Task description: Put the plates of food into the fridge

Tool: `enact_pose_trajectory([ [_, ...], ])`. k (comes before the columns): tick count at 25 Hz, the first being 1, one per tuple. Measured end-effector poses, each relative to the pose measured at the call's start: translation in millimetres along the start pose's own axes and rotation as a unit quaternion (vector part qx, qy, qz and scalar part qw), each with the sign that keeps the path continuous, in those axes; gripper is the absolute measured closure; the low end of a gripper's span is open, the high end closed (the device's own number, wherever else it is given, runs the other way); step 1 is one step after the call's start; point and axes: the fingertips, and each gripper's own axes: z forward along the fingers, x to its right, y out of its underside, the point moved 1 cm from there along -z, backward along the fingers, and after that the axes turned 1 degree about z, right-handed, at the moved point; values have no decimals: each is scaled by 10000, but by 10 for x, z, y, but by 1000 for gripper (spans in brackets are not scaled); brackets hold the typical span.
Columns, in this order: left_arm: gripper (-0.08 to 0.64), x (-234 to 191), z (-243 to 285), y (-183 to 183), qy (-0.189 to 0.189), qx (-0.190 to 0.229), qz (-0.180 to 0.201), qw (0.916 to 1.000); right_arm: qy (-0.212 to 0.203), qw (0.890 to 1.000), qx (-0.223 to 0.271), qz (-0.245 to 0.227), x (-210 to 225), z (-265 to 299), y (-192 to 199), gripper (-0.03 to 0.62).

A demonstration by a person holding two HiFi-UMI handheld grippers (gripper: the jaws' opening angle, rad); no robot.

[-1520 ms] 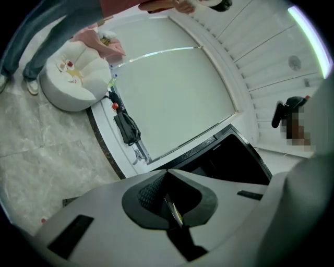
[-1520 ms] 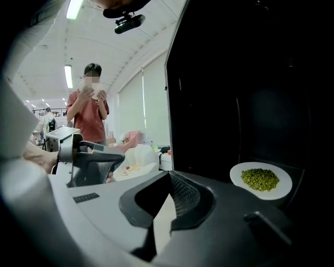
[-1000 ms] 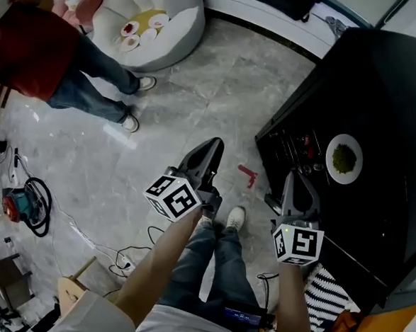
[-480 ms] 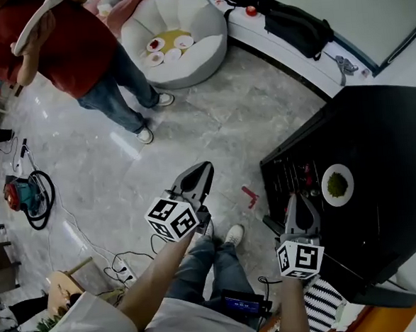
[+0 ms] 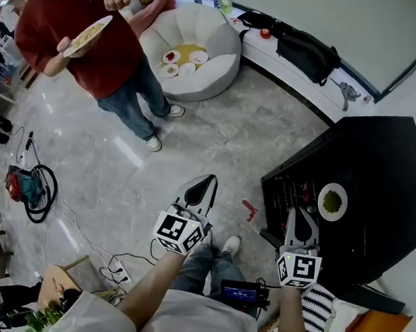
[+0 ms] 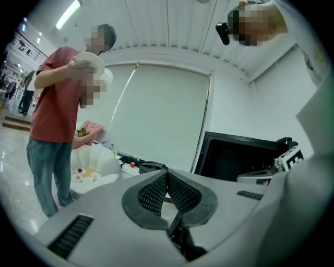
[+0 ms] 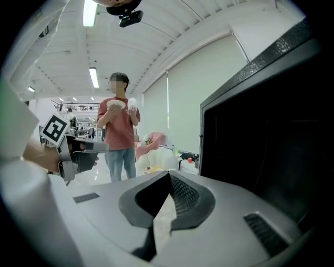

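while left tool (image 5: 204, 184) and right tool (image 5: 297, 216) sit closed, empty, a plate (image 5: 323, 211) holds green food (image 5: 332, 201).

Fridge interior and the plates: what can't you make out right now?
1. Shelves inside the fridge: head view sees only a dark slot from above; right gripper view shows black.
2. Food on the small plates on the white seat: too small in every view.
3. Food on the plate held by the bystander: too small in head view; left gripper view shows it from below.
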Motion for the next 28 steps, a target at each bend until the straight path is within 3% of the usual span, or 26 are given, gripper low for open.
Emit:
enact_pose_trajectory([
  [4, 555, 4, -118, -121, -17, -51, 278, 9996, 19, 9999, 7, -106, 21, -70, -104, 583],
  [20, 555, 76, -499, -478, -87, -18, 709, 9974, -141, 9995, 265, -116, -153, -219, -653, 583],
  [28, 554, 3, -599, -521, -387, -158, 576, 9975, -149, 9989, 426, 160, -293, -324, -808, 583],
])
